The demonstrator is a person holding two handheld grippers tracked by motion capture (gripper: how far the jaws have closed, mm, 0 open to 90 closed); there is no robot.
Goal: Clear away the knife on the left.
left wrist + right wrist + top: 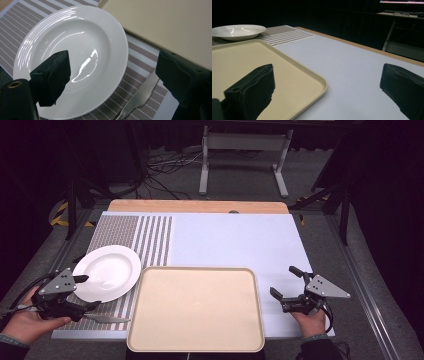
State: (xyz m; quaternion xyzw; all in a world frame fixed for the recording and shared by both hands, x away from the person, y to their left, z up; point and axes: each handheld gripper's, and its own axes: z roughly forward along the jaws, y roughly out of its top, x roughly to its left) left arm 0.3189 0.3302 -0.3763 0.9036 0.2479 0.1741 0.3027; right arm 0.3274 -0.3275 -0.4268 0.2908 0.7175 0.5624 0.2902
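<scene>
Left tool (110, 82) over plate (75, 50), knife (140, 97) handle hidden

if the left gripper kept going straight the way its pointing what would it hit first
Most likely the white plate: the left gripper is open, its jaws straddling the plate's near rim. A knife lies just beside that line, so depth is uncertain.
</scene>
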